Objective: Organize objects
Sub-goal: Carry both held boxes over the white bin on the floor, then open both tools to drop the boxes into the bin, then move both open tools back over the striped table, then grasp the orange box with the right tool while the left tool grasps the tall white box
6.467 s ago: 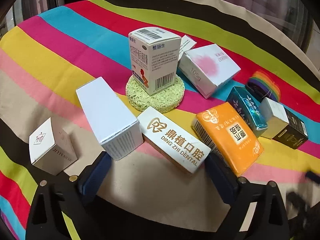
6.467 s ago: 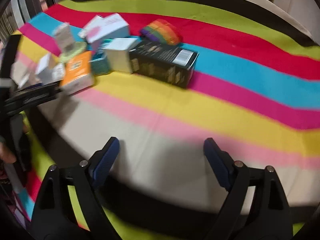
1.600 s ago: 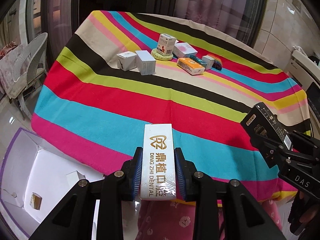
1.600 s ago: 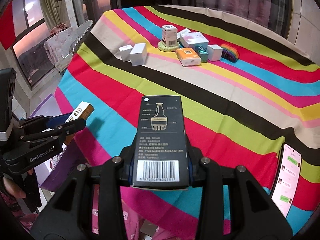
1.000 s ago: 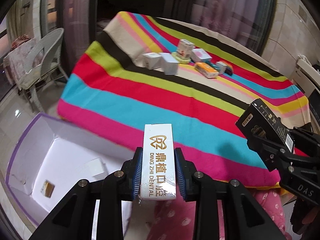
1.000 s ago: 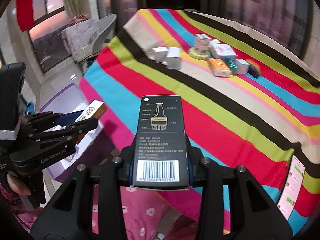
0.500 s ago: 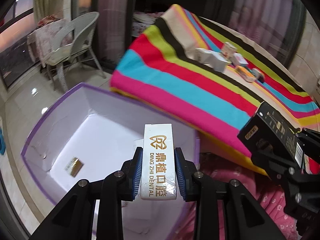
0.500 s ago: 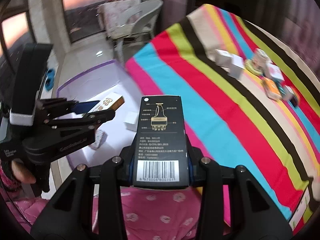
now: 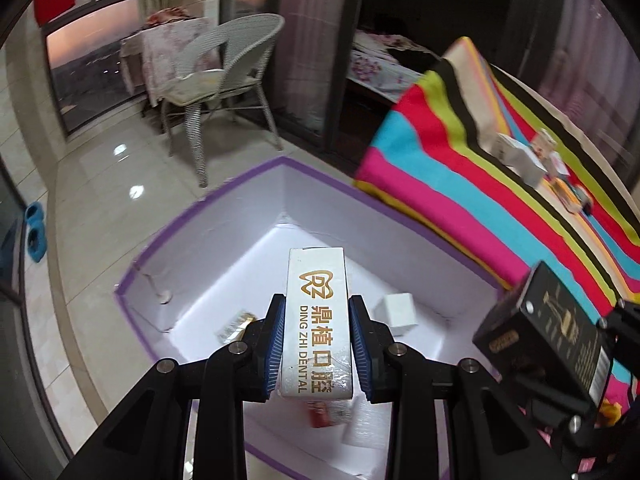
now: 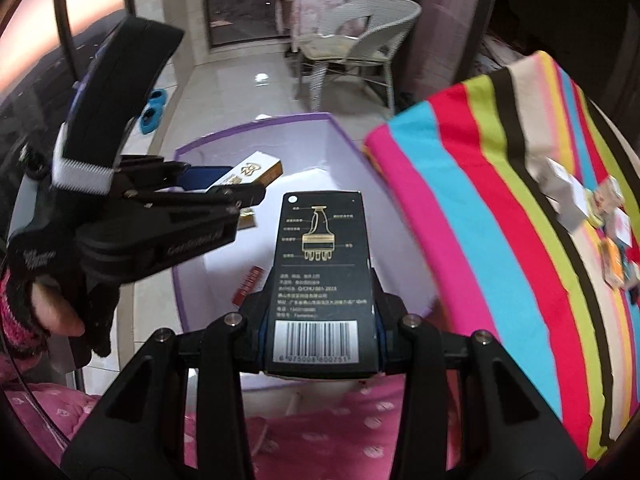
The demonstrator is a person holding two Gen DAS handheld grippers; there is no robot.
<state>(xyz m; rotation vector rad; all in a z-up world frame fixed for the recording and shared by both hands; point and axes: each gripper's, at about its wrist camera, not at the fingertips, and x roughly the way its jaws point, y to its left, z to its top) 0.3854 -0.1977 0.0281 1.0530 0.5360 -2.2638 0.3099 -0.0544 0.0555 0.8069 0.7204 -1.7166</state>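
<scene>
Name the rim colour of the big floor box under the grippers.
Purple rim, white inside; the floor box shows best in the left wrist view.

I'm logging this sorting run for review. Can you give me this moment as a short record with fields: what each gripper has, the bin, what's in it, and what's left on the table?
left gripper: shut on dental box
right gripper: shut on black box
position: both held above the bin
bin: white inside, purple rim, on the floor beside the table
bin contents: white cube box, a gold item, a red item
table: striped cloth, several small boxes at the far end
</scene>
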